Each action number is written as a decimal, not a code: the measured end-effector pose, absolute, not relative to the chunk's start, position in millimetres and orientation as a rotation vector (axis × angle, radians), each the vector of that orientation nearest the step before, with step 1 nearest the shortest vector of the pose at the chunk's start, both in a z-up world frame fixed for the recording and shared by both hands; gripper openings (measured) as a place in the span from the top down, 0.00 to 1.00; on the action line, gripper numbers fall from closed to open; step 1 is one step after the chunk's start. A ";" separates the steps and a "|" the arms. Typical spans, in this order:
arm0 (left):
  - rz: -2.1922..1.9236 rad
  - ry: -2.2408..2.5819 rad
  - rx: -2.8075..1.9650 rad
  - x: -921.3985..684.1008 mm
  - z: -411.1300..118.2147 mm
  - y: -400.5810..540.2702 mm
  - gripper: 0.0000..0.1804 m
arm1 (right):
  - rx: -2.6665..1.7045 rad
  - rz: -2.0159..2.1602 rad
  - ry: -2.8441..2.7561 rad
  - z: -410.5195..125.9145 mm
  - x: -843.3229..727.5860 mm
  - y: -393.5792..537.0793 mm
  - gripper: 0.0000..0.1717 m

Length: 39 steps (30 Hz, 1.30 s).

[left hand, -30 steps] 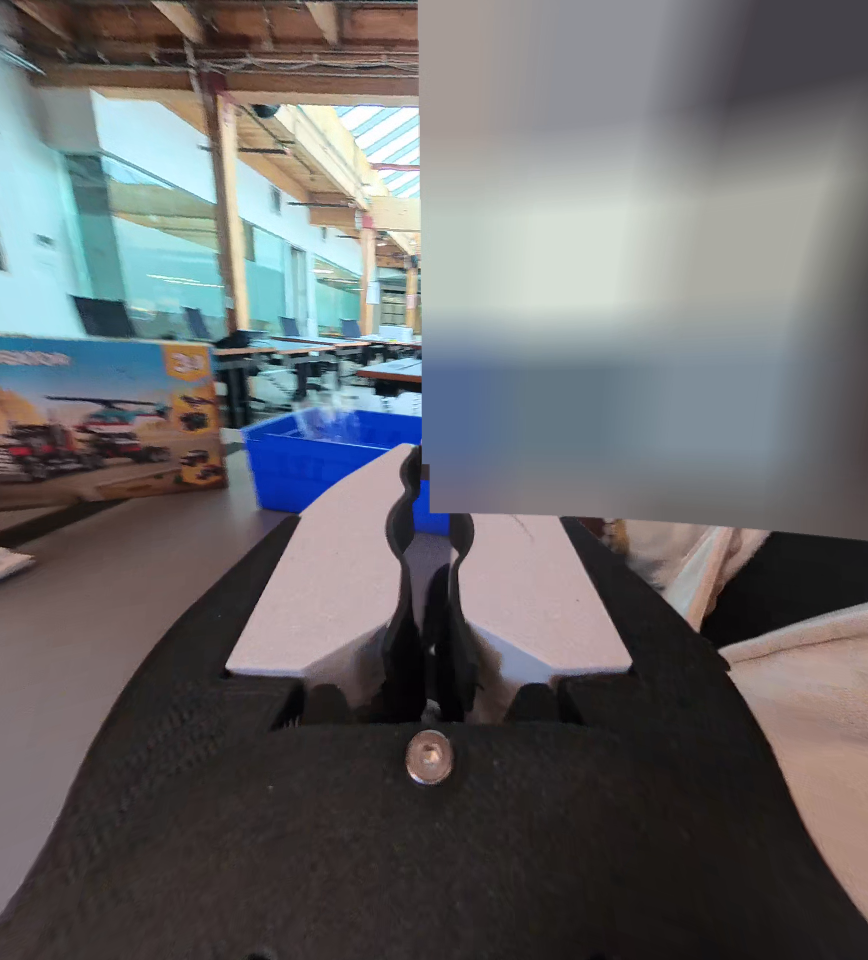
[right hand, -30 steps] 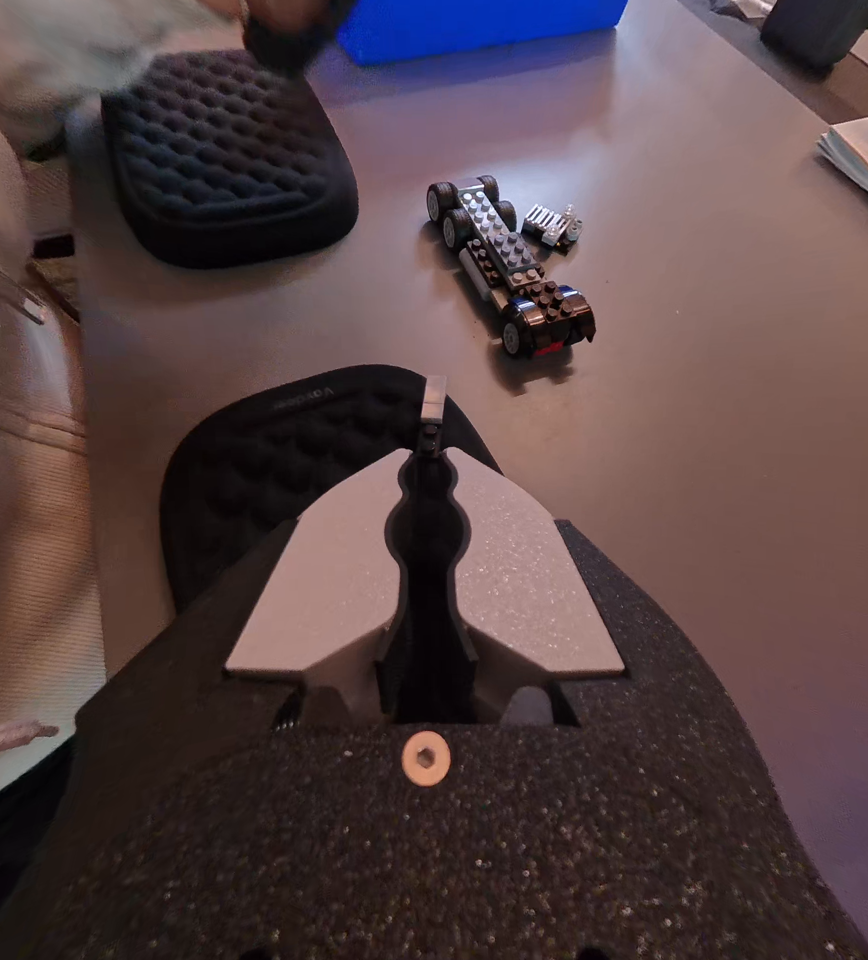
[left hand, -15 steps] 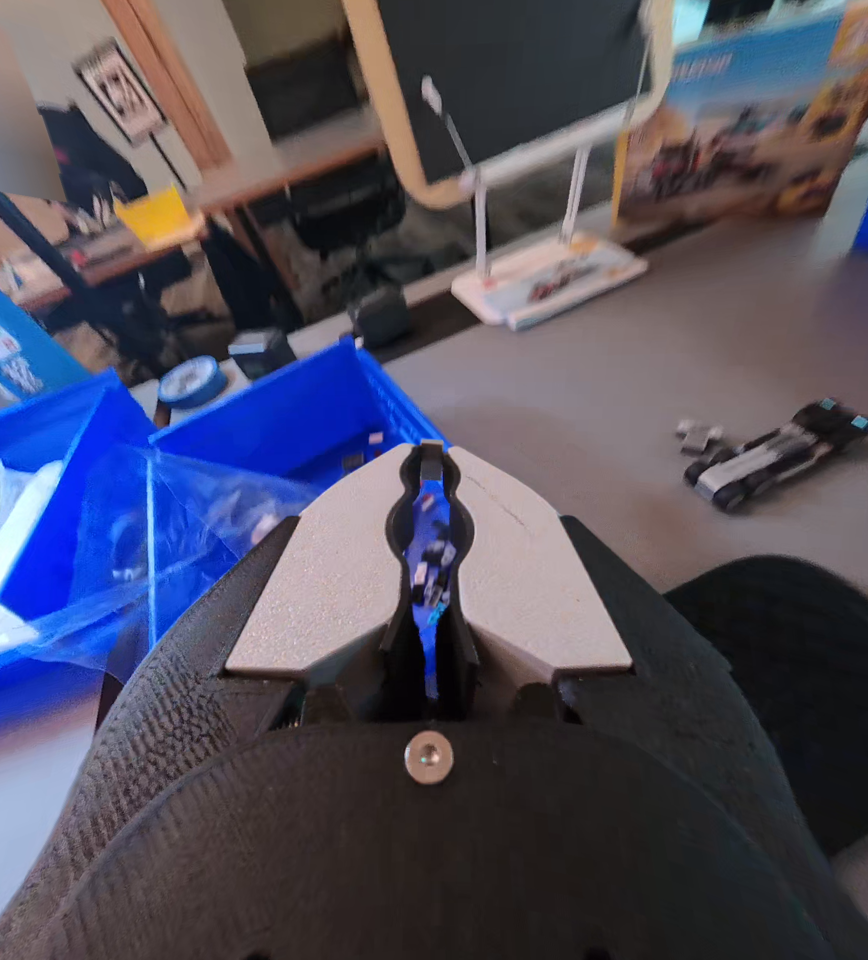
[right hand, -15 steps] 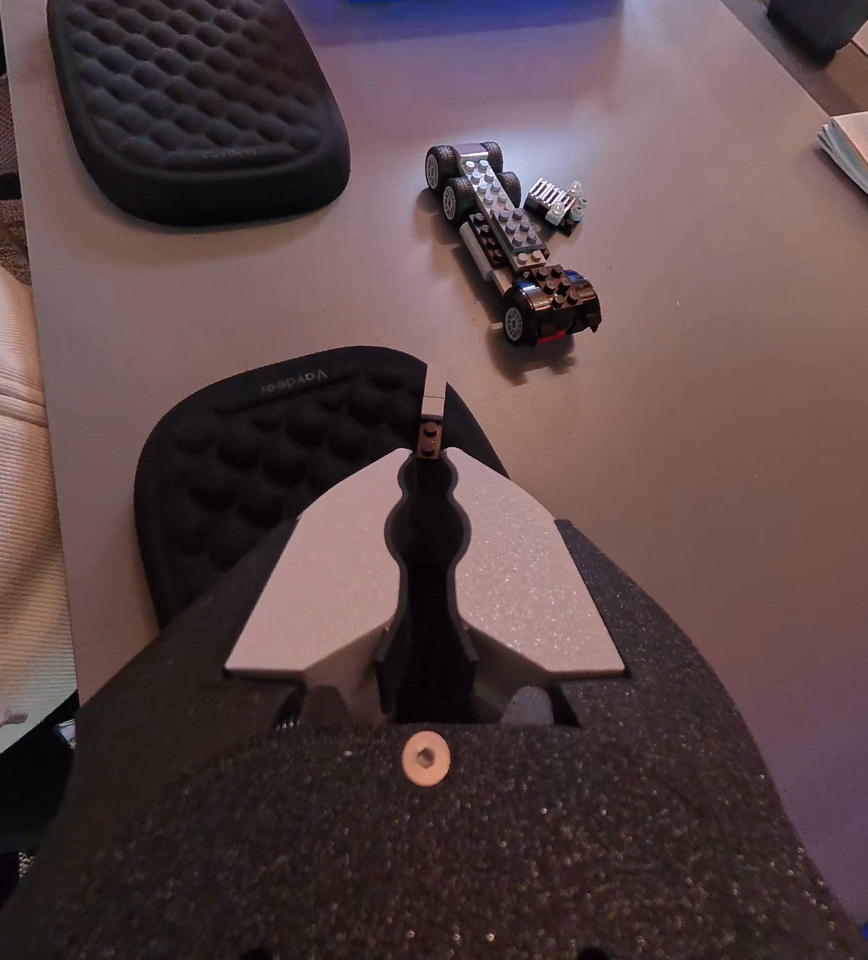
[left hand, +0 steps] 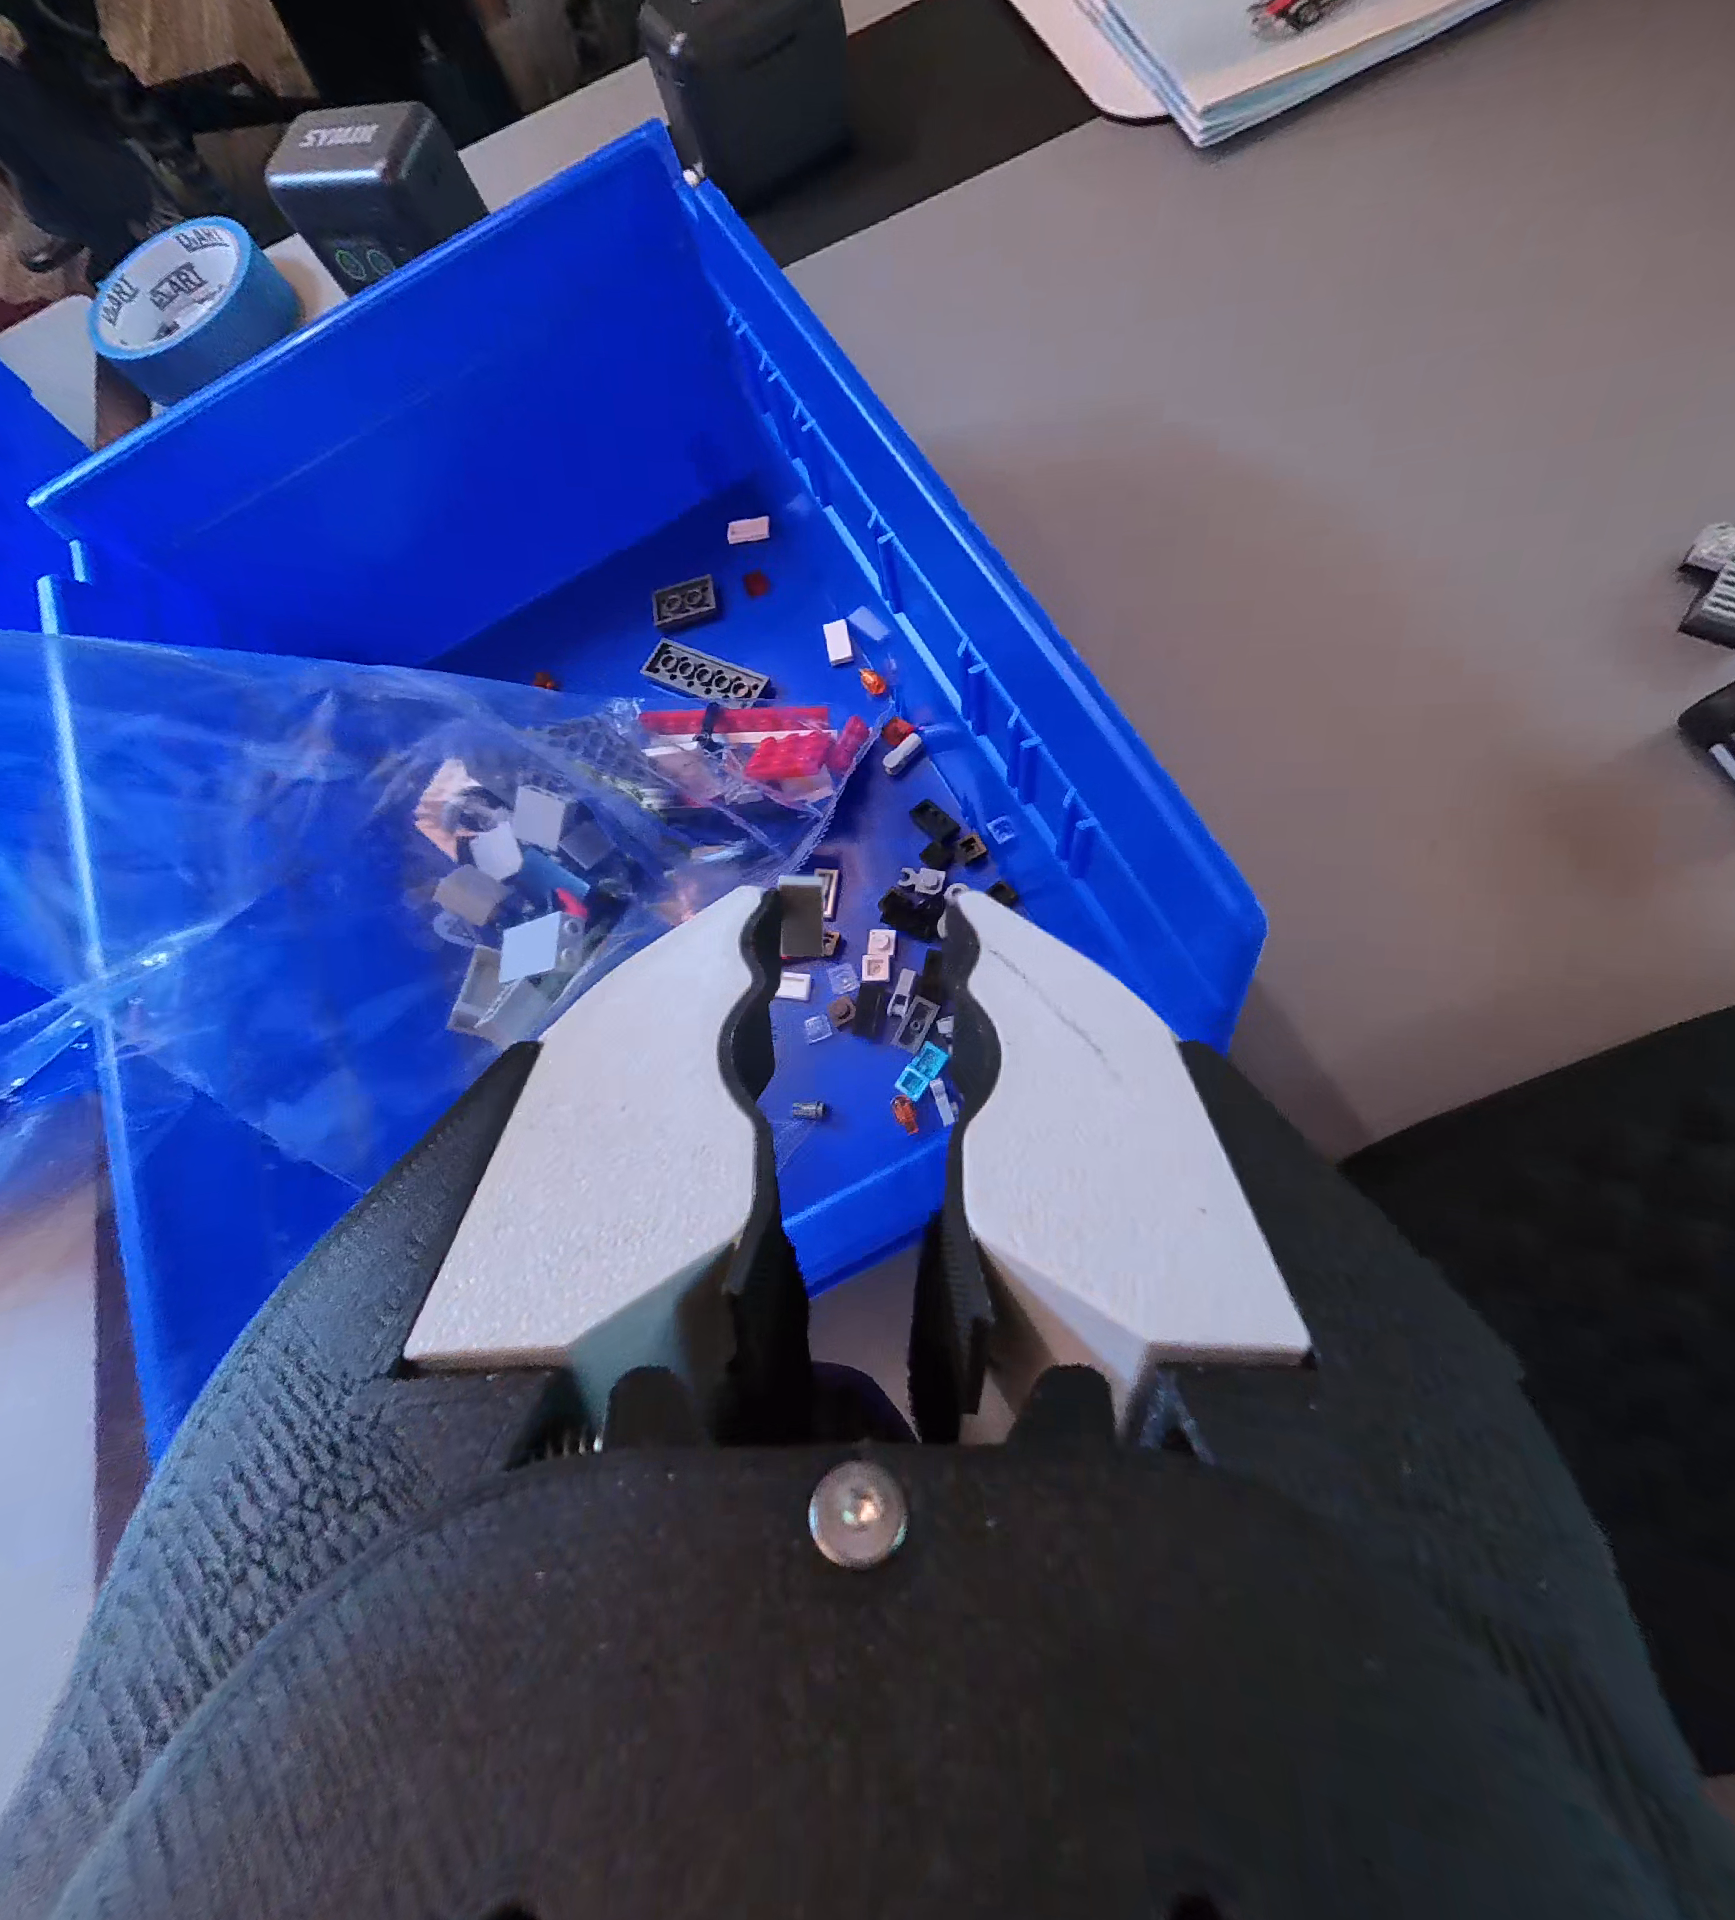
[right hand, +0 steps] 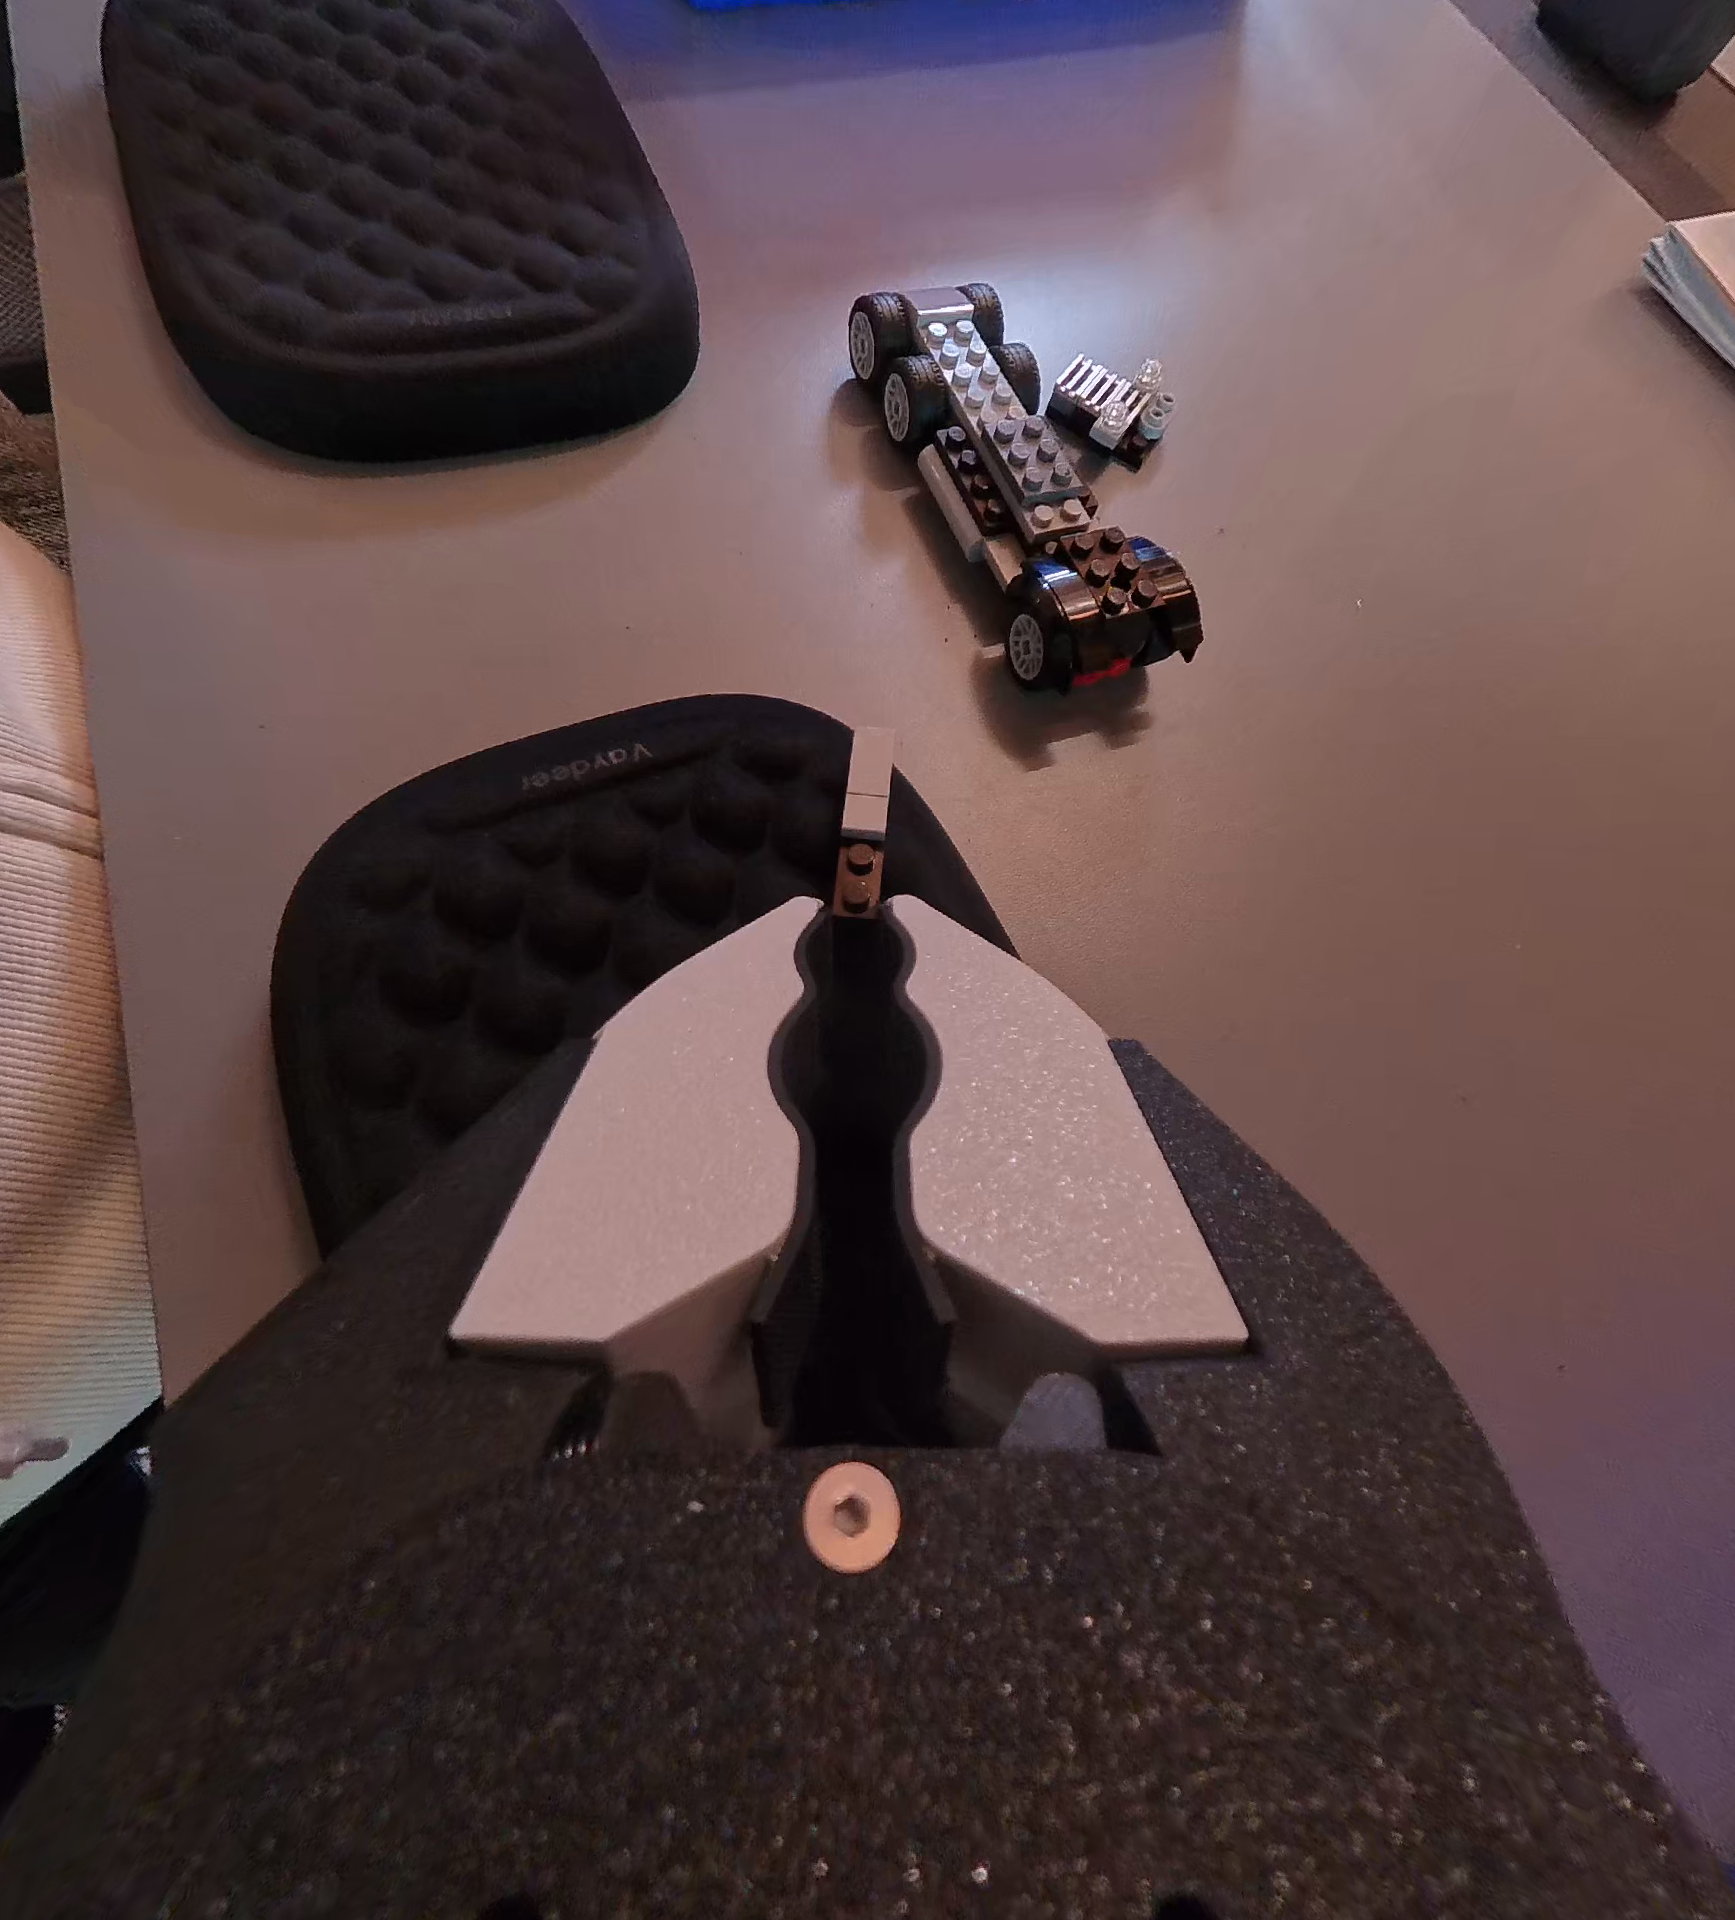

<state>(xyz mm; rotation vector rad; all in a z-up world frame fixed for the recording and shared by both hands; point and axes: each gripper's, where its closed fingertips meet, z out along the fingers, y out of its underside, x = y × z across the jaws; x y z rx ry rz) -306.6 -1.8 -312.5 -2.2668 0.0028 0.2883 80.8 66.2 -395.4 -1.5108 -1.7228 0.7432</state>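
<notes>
Since the earlier frame the left tool (left hand: 858, 914) had swung down over the blue bin (left hand: 998, 623) and its fingers had spread; they stood apart w/ nothing clamped between them. A small grey piece (left hand: 803, 914) sat against the left fingertip, poss. stuck to it or falling, hard to say. Below the tool lay loose small bricks (left hand: 894, 997) on the bin floor, w/ a clear bag of bricks (left hand: 520, 894) just left of them. Blue tape roll (left hand: 188, 301) sat beyond the bin's far wall.

Right tool (right hand: 858, 909) had barely shifted: closed on a narrow brick strip (right hand: 865, 821), dark studded end pinched at the tips, light grey end sticking out forward, above a black padded rest (right hand: 551, 935). Beyond that rest, on the grey surface (right hand: 1414, 831), sat a part-built toy truck chassis (right hand: 1019, 478), w/ a small grille sub-assembly (right hand: 1112, 400) just beside it.
</notes>
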 end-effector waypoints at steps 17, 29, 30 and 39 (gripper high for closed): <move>0.041 0.147 -2.615 -284.7 -367.5 -41.8 0.68 | -1.499 0.730 -1.724 -395.4 80.5 66.4 0.95; -0.065 0.672 -1.828 -136.7 -271.6 14.6 0.83 | -1.422 0.759 -1.689 -385.6 80.7 64.6 0.95; -0.128 0.786 -1.746 -100.0 -272.1 17.8 0.84 | -1.404 0.759 -1.688 -384.1 81.0 63.8 0.95; -0.287 1.389 -1.715 61.8 -373.8 50.0 0.87 | -1.388 0.715 -1.822 -393.3 81.0 53.9 0.95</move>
